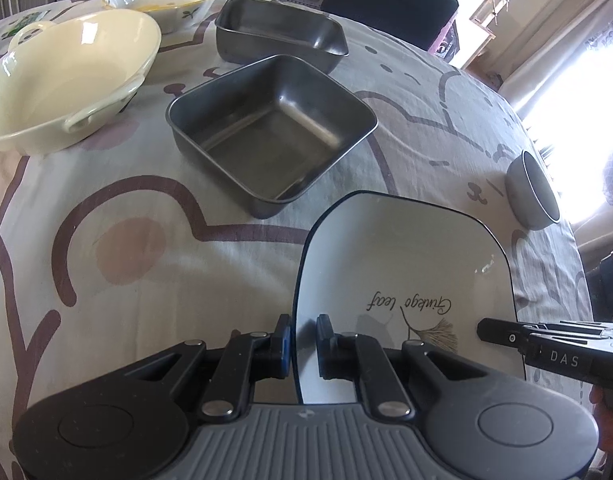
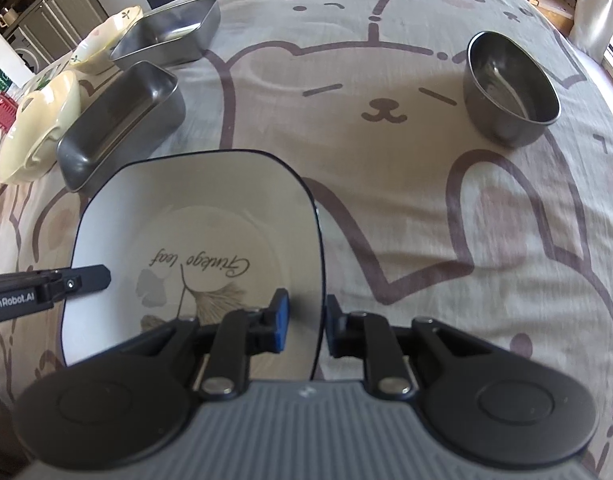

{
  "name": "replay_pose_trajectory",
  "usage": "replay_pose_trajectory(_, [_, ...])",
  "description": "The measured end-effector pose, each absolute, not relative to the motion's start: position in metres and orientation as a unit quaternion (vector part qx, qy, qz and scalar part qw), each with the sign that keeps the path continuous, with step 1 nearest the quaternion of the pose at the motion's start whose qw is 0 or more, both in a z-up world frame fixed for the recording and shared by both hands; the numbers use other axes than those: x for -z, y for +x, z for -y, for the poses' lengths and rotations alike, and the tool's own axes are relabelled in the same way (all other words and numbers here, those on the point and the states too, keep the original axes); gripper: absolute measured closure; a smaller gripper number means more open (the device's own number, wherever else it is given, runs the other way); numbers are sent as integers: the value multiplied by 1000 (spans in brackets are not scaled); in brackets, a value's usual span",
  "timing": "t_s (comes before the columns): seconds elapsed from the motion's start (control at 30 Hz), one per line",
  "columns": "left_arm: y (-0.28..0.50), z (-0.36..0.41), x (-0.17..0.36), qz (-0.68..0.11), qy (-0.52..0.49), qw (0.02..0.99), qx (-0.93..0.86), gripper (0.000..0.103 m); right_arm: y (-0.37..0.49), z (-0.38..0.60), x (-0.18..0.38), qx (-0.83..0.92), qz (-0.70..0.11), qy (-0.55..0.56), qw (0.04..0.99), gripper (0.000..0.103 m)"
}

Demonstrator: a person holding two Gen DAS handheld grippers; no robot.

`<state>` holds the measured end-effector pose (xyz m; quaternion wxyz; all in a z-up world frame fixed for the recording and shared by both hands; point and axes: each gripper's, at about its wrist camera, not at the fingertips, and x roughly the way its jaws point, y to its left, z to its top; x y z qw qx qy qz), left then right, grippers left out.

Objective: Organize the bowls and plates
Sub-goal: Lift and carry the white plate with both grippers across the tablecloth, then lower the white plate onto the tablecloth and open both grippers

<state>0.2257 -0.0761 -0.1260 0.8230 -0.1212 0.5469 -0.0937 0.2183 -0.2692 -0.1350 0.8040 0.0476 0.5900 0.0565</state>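
Left wrist view: the left tongs (image 1: 304, 340) pinch the left rim of the white plate (image 1: 390, 248), near on the table (image 1: 106, 320). Two metal pans (image 1: 270, 128) sit beyond, cream bowls (image 1: 66, 80) far left, bright curtains (image 1: 546, 60) far right.

Right wrist view: the right tongs (image 2: 306, 320) pinch the plate's right rim. A round metal bowl (image 2: 510, 88) shows its inside here. The bear-print cloth (image 2: 386, 160) covers everything.

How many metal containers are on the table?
3. A square metal tin sits just beyond the white plate, a second metal tin behind it near the floral bowl, and a round metal bowl stands alone at far right. None appears hidden.
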Motion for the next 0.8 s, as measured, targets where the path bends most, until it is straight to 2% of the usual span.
replay_pose_trajectory(0.27, [228, 78, 126, -551, -107, 821, 105, 87, 214, 269, 135, -66, -586, 38, 807, 79])
replay_pose_trajectory(0.4, [227, 78, 129, -564, -95, 813, 106, 71, 211, 266, 135, -69, -583, 26, 809, 76])
replay_pose_trajectory(0.47, [226, 79, 130, -565, -90, 813, 108, 69, 208, 265, 135, -68, -581, 19, 811, 68])
replay_pose_trajectory(0.53, [224, 78, 130, -565, -87, 813, 107, 62, 206, 266, 136, -67, -580, 13, 812, 65])
replay_pose_trajectory(0.6, [223, 78, 130, -566, -87, 813, 104, 48, 205, 268, 136, -67, -582, 17, 811, 60])
replay_pose_trajectory(0.63, [222, 78, 130, -567, -86, 813, 102, 43, 205, 270, 136, -64, -583, 19, 810, 56])
replay_pose_trajectory(0.7, [221, 78, 130, -570, -84, 812, 98, 26, 204, 273, 137, -59, -583, 20, 810, 50])
replay_pose_trajectory(0.77, [221, 77, 128, -571, -85, 811, 93, 20, 203, 275, 137, -49, -586, 19, 809, 42])
replay_pose_trajectory(0.8, [220, 76, 128, -571, -86, 811, 92, 19, 203, 275, 136, -46, -587, 19, 808, 41])
